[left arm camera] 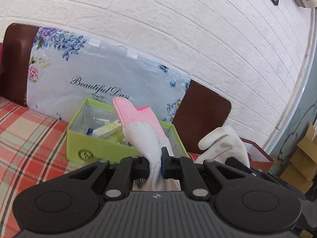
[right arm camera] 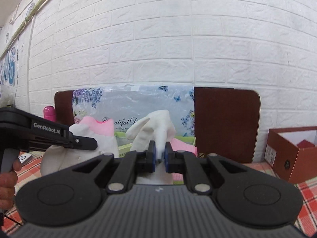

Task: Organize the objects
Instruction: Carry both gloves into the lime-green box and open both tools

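My left gripper [left arm camera: 156, 162] is shut on the white part of a glove [left arm camera: 138, 127] whose pink knit cuff stands up above the jaws. It hangs just in front of an open green box [left arm camera: 95, 144] holding small packages. My right gripper [right arm camera: 160, 154] is shut on a second white glove [right arm camera: 156, 127]; its fingers point up and its pink cuff [right arm camera: 184, 146] droops to the right. In the right wrist view the left gripper [right arm camera: 85, 141] and its glove [right arm camera: 93, 138] sit close at the left. The second glove [left arm camera: 223, 142] shows at the right of the left wrist view.
A plaid cloth [left arm camera: 29, 138] covers the surface. A floral board [left arm camera: 111, 73] and a dark brown panel [right arm camera: 223, 123] lean on the white brick wall. An open red-brown box [right arm camera: 287, 152] stands at the right. A pink bottle [right arm camera: 48, 113] is far left. Cardboard boxes [left arm camera: 303, 158] are stacked by the right wall.
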Tool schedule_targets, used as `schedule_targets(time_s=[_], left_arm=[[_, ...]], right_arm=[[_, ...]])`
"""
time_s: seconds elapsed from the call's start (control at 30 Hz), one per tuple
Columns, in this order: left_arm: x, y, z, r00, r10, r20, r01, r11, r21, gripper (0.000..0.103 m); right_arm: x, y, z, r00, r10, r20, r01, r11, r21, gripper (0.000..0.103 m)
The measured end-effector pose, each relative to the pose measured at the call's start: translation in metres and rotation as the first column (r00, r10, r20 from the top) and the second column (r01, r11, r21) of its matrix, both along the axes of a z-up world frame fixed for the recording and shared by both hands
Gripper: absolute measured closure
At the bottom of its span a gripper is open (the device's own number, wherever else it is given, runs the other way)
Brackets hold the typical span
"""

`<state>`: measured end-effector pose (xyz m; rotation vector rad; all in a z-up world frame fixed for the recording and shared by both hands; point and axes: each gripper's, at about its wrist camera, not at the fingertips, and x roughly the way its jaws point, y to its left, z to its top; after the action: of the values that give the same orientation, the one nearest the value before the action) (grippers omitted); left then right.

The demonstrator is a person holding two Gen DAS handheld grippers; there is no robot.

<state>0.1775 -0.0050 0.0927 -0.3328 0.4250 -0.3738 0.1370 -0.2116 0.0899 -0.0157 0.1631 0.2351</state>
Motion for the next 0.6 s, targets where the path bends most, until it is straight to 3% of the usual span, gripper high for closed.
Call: schedule_targets(time_s=[0.37, 0.57, 0.6], left_arm=[[0.106, -0.016, 0.018, 0.999, 0.038, 0.020, -0.039, 0.999, 0.032, 0.095], [0.151, -0.029, -0.001, 1.000, 0.025, -0.004, -0.025, 0.999, 0.048, 0.094], [0.154, -0.030, -0.008, 1.000, 0.031, 0.000, -0.031, 0.998, 0.053, 0.085]], right_arm=[[0.103, 0.008, -0.012, 0.998, -0.009, 0.055, 0.012, 0.998, -0.055, 0.095], [0.146, 0.021, -0.040, 1.000, -0.009, 0.002, 0.010, 0.993, -0.116, 0.093], [0.153, 0.022, -0.046, 1.000, -0.010, -0.019, 0.007, 0.992, -0.126, 0.087]])
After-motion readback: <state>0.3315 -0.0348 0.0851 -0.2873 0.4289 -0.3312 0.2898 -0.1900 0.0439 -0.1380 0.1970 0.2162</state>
